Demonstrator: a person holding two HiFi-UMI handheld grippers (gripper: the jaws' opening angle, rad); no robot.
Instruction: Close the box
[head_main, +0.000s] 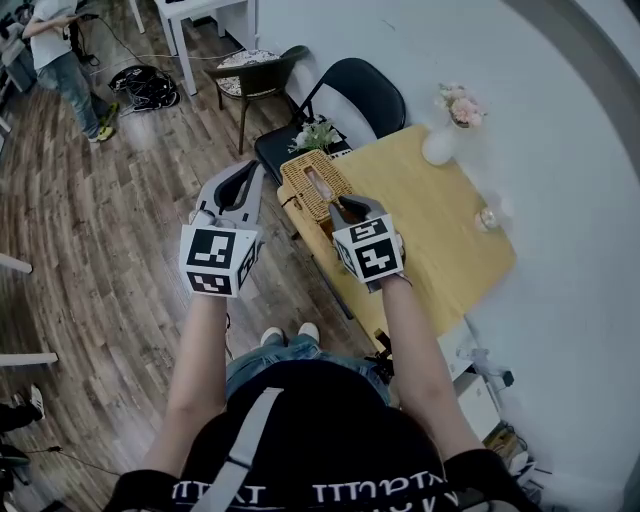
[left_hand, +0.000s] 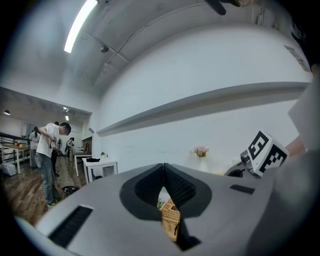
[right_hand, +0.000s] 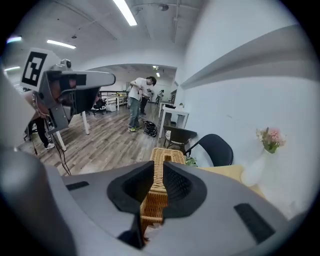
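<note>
A woven wicker box stands on the near left corner of a yellow table. My right gripper hangs over the box's right side. In the right gripper view its jaws are shut on the edge of the wicker lid, which runs up between the pads. My left gripper is held in the air just left of the box, off the table, shut with nothing in it. In the left gripper view the tips meet, and the box shows below them.
A white vase with pink flowers and a small glass stand on the table's far side. A black chair and a brown chair stand beyond the table. A person stands far off on the wooden floor.
</note>
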